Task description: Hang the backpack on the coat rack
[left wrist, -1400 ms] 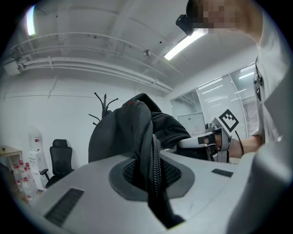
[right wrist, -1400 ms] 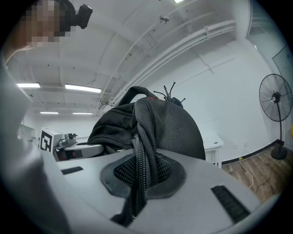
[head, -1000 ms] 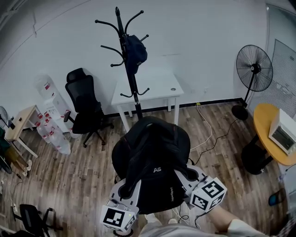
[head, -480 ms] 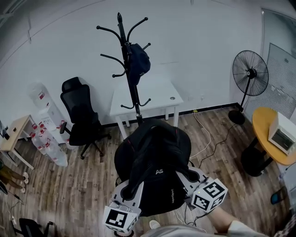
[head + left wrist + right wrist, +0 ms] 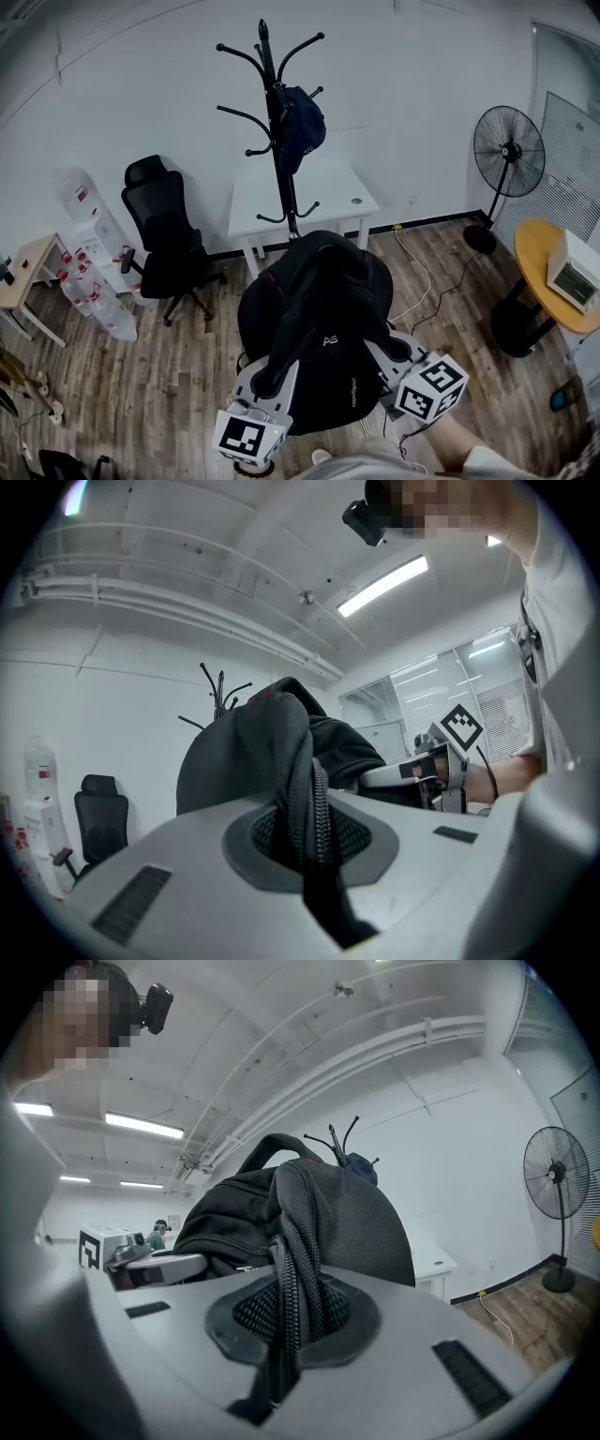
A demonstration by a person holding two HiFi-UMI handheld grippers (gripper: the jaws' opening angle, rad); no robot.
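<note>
A black backpack (image 5: 319,309) hangs in the air between my two grippers, above the wood floor and in front of the coat rack. My left gripper (image 5: 267,380) is shut on its left shoulder strap (image 5: 305,827), and my right gripper (image 5: 398,352) is shut on the other strap (image 5: 291,1307). In each gripper view the bag's body (image 5: 253,752) (image 5: 347,1222) bulges just beyond the jaws. The black coat rack (image 5: 281,141) stands upright past the bag against the white wall. A dark cap (image 5: 302,127) hangs on one upper hook.
A white table (image 5: 309,192) stands behind the rack's pole. A black office chair (image 5: 164,234) and water bottles (image 5: 89,272) are at the left. A standing fan (image 5: 508,155), a round yellow table (image 5: 548,281) and a floor cable (image 5: 417,272) are at the right.
Both grippers have carried the backpack forward toward the coat rack, which now stands nearer and more to the right in the head view. Both grips on the straps are unchanged.
</note>
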